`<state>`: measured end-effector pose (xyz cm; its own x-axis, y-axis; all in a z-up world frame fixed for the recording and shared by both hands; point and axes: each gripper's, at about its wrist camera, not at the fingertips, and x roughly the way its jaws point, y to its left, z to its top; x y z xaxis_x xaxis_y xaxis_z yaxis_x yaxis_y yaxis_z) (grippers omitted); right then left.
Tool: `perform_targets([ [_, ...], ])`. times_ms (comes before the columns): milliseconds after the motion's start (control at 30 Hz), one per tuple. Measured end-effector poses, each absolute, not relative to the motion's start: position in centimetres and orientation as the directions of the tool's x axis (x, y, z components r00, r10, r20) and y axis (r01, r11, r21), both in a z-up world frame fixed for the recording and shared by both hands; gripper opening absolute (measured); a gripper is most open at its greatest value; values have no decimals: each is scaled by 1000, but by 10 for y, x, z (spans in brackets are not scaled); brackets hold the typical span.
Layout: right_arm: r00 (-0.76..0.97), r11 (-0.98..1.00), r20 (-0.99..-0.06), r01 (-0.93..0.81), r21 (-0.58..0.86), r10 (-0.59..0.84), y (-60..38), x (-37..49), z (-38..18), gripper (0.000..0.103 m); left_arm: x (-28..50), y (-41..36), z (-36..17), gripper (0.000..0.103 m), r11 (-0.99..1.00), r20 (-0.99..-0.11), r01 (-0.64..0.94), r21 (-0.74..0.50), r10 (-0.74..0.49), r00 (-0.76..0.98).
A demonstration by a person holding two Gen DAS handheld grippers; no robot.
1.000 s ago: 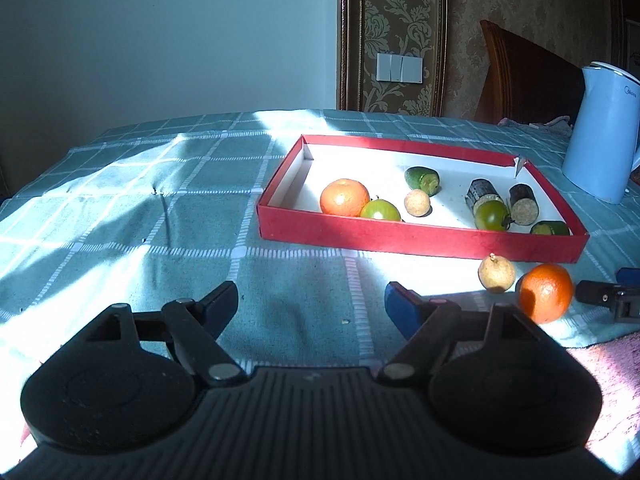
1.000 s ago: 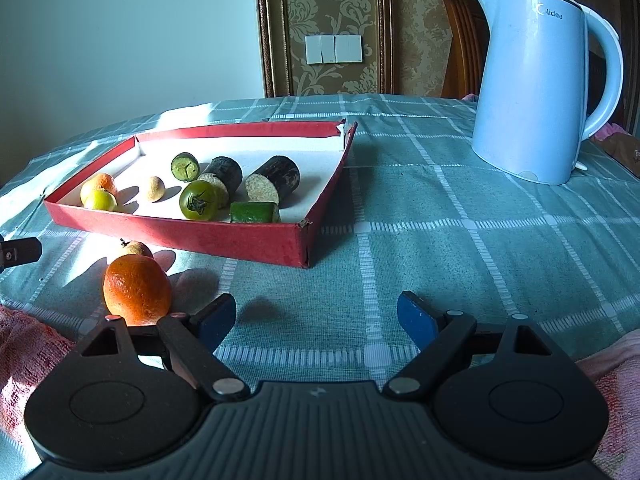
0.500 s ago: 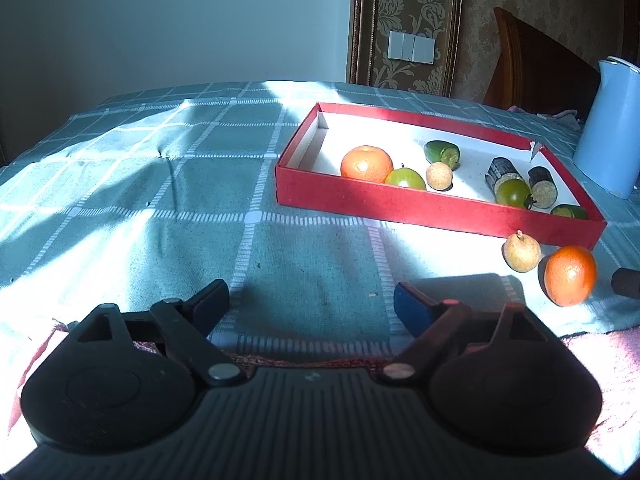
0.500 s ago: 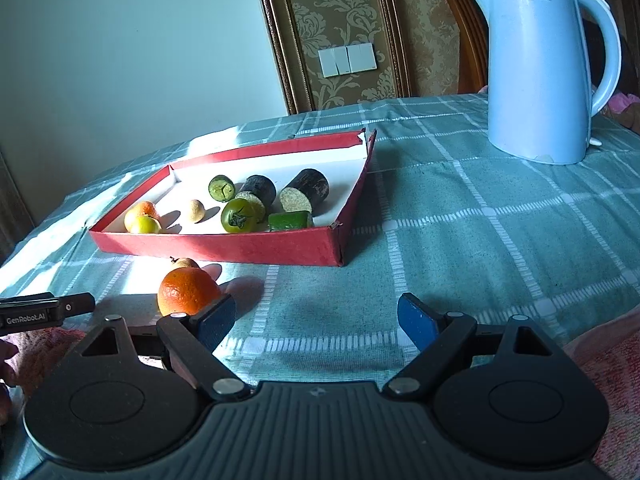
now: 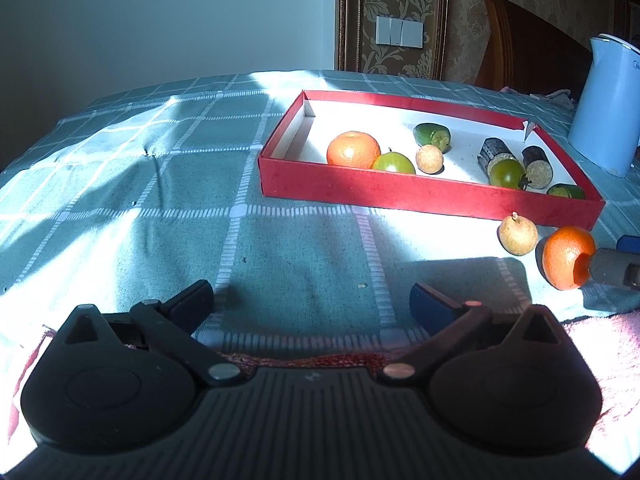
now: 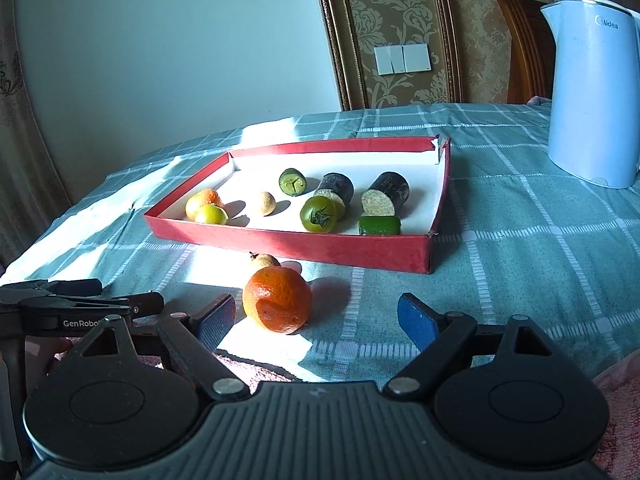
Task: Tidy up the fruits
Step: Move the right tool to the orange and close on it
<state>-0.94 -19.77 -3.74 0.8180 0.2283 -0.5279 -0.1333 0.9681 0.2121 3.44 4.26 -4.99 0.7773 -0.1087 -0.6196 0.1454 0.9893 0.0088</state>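
A red tray point(image 5: 400, 194) point(image 6: 320, 242) holds an orange point(image 5: 353, 149), a green fruit point(image 5: 394, 162), a tan longan point(image 5: 429, 159), a green tomato point(image 6: 319, 214), dark cane pieces point(image 6: 386, 199) and cucumber pieces point(image 6: 292, 182). A loose orange point(image 6: 277, 305) point(image 5: 568, 257) and a tan longan point(image 5: 517, 234) point(image 6: 264, 259) lie on the cloth in front of the tray. My right gripper point(image 6: 316, 322) is open, with the loose orange just ahead between its fingers. My left gripper point(image 5: 312, 304) is open and empty over the cloth.
A light blue kettle point(image 6: 592, 92) point(image 5: 608, 108) stands right of the tray. A wooden chair point(image 5: 528, 48) is behind the table. A pink cloth point(image 5: 600, 344) lies at the near table edge. The left gripper's body point(image 6: 60, 312) shows at the left of the right wrist view.
My right gripper has swung left, so the loose orange now sits between its fingers. My left gripper has drawn back slightly; both stay open.
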Motion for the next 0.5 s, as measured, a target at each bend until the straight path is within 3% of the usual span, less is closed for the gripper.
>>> perform_targets([
  [333, 826, 979, -525, -159, 131, 204, -170, 3, -37, 87, 34, 43, -50, 103, 989, -620, 145, 9, -109, 777],
  [400, 821, 979, -534, -160, 124, 202, -168, 7, -39, 79, 35, 42, -50, 103, 989, -620, 145, 9, -109, 777],
  [467, 809, 980, -554, -153, 125, 197, -168, 11, -41, 63, 35, 43, -50, 103, 989, -620, 145, 9, -109, 777],
  [500, 804, 981, -561, -150, 126, 195, -168, 13, -42, 62, 35, 43, -50, 103, 989, -620, 145, 9, -109, 777],
])
